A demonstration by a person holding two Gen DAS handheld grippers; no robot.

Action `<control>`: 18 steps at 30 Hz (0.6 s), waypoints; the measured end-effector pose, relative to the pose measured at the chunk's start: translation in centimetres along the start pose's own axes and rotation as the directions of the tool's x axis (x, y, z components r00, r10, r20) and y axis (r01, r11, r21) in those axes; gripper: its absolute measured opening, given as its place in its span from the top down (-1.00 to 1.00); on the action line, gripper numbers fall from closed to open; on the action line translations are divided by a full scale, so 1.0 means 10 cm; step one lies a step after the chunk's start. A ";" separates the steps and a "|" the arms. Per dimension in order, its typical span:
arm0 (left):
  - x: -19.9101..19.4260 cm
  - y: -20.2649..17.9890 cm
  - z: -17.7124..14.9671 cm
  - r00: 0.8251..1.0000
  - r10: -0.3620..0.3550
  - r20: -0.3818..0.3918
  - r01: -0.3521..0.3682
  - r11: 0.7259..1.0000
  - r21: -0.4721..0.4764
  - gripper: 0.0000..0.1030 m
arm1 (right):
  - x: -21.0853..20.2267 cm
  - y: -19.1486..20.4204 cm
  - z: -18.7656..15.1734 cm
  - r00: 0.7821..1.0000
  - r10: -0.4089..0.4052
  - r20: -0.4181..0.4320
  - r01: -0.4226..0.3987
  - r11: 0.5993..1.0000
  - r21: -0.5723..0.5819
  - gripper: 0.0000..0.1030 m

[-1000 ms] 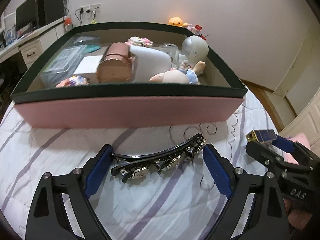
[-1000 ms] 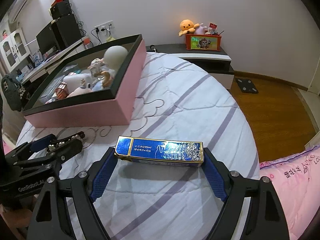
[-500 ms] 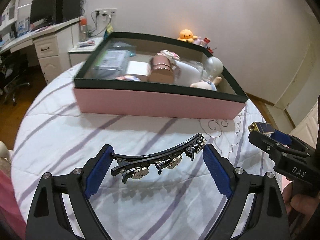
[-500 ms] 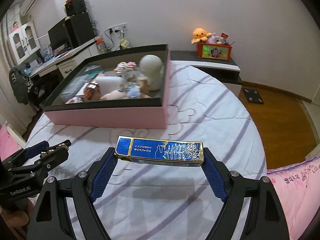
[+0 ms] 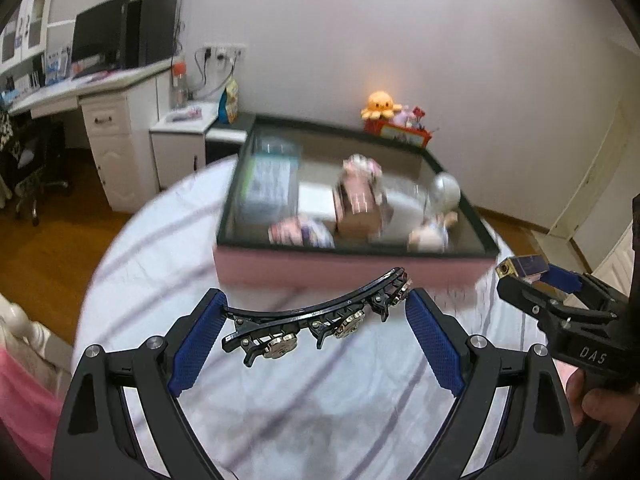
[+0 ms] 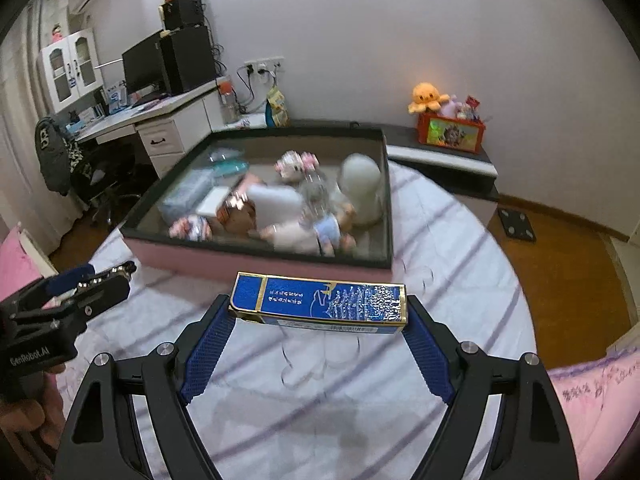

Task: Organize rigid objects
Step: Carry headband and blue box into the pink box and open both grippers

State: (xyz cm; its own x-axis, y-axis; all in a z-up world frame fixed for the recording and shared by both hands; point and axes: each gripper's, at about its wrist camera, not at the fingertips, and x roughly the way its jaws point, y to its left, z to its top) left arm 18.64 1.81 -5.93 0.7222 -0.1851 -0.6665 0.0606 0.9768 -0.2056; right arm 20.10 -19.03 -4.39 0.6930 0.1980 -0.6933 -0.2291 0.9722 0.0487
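Note:
My left gripper [image 5: 316, 316] is shut on a black curved hair clip with metal studs [image 5: 316, 316], held end to end above the striped bedspread. My right gripper [image 6: 318, 312] is shut on a long blue and gold box [image 6: 320, 308], also held by its ends above the bed. Ahead of both stands a pink storage box with a dark rim [image 5: 352, 272], also in the right wrist view [image 6: 256, 258], holding dolls, small boxes and a pale round head. The right gripper shows in the left wrist view [image 5: 560, 296]; the left gripper shows in the right wrist view [image 6: 80, 292].
The round bed with its white, purple-striped cover [image 6: 440, 240] carries the box. A white desk with a monitor [image 6: 168, 120] stands at the back left. A low dark shelf with an orange plush toy [image 6: 428, 98] is at the back right. Wooden floor [image 6: 560, 240] surrounds the bed.
Both grippers have lifted and drawn back from the pink box, so it looks smaller and farther. Each still holds its object in the same grasp.

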 end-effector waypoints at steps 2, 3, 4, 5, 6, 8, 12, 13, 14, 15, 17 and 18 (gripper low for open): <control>0.01 0.01 0.18 1.000 0.000 0.031 -0.001 1.000 0.011 -0.78 | 0.02 0.01 0.16 1.000 -0.003 0.020 0.003 1.000 -0.014 -0.64; 0.01 0.01 0.26 0.999 0.000 0.044 0.000 1.000 0.016 -0.78 | 0.04 0.01 0.22 1.000 -0.002 0.027 0.003 1.000 -0.017 -0.64; 0.03 0.01 0.33 0.999 0.000 0.051 -0.001 1.000 0.021 -0.78 | 0.07 0.01 0.30 0.999 -0.004 0.033 0.004 1.000 -0.019 -0.64; 0.06 0.01 0.40 0.998 0.000 0.057 -0.001 1.000 0.027 -0.78 | 0.13 0.00 0.40 0.999 -0.007 0.039 0.008 1.000 -0.023 -0.64; 0.11 0.02 0.48 0.998 0.000 0.060 -0.002 1.000 0.029 -0.78 | 0.15 0.00 0.44 0.999 -0.007 0.041 0.008 1.000 -0.024 -0.64; 0.19 0.03 0.61 0.998 -0.007 0.064 0.006 1.000 0.024 -0.78 | 0.26 -0.03 0.61 0.999 -0.006 0.048 0.007 1.000 -0.021 -0.64; 0.41 0.03 0.84 0.997 -0.014 0.070 0.013 1.000 0.015 -0.78 | 0.49 -0.09 0.86 0.999 -0.001 0.047 0.001 1.000 -0.010 -0.64; 0.47 0.03 0.88 0.998 -0.014 0.067 0.014 1.000 0.013 -0.78 | 0.53 -0.09 0.89 0.999 0.001 0.045 0.000 1.000 -0.008 -0.64; 0.53 0.02 0.92 0.998 -0.016 0.065 0.015 1.000 0.013 -0.78 | 0.59 -0.10 0.94 0.999 0.002 0.042 -0.002 1.000 -0.004 -0.64; 0.57 0.01 0.94 0.998 -0.017 0.062 0.016 1.000 0.013 -0.78 | 0.64 -0.10 0.96 0.999 0.006 0.039 -0.006 1.000 -0.003 -0.64; 0.70 -0.01 1.00 0.998 -0.018 0.056 0.018 1.000 0.013 -0.78 | 0.76 -0.11 1.01 0.999 0.013 0.030 -0.013 1.000 0.000 -0.64; 0.73 -0.02 1.01 0.998 -0.018 0.053 0.017 1.000 0.012 -0.78 | 0.80 -0.11 1.01 1.000 0.013 0.025 -0.013 1.000 0.000 -0.64</control>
State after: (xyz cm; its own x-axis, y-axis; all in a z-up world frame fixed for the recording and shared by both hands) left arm 30.90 1.35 -3.52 0.7564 -0.1964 -0.6240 0.0813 0.9747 -0.2082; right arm 32.79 -17.24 -2.67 0.7068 0.2140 -0.6743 -0.2382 0.9695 0.0581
